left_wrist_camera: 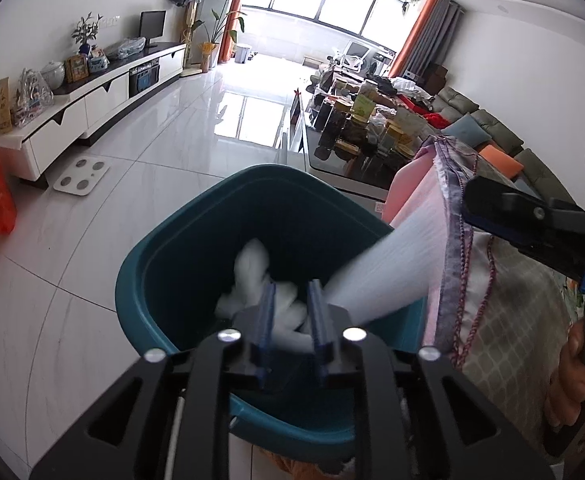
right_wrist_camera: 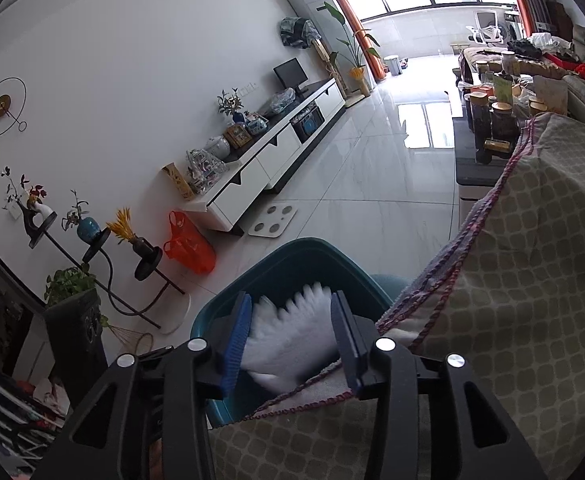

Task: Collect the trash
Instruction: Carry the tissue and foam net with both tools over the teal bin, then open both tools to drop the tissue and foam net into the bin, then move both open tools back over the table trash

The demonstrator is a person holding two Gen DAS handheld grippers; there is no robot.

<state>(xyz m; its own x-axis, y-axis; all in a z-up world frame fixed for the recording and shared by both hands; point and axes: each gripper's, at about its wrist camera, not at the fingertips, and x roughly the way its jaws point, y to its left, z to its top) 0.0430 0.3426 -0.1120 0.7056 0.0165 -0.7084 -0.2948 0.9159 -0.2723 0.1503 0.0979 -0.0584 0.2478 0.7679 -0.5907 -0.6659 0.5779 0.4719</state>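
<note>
a: teal plastic bin point(left_wrist_camera: 196, 240), open top, on pale floor tiles point(left_wrist_camera: 140, 152). contents?

b: white crumpled tissue point(left_wrist_camera: 252, 268) inside the bin, seen in the left wrist view between the blue pads of the left gripper point(left_wrist_camera: 292, 316). a second white piece point(left_wrist_camera: 388, 264), motion-blurred, lies across the bin's rim at about 3 o'clock, its lower end just beside the right pad.

a: state of the left claw?

b: released. the pads stand a little apart, and the tissue shows between them without either pad pressing on it.

a: and the right gripper point(right_wrist_camera: 292, 340)?

b: also released. in the right wrist view its pads stand apart with blurred white tissue point(right_wrist_camera: 292, 336) between them, over the bin point(right_wrist_camera: 292, 256). whether that tissue touches a pad, cannot tell.

a: what borders the bin?

b: a checked cloth point(right_wrist_camera: 532, 280) with purple braided edging, at 3 o'clock of the bin, draped over a surface. in the left wrist view the right gripper point(left_wrist_camera: 532, 224) appears at 3 o'clock, over that cloth's edge.

a: other containers?

b: an orange plastic bag point(right_wrist_camera: 190, 248) on the floor at 10 o'clock of the bin, contents not visible; jars point(right_wrist_camera: 492, 116) on a dark table at 1 o'clock, contents too small to tell.
</note>
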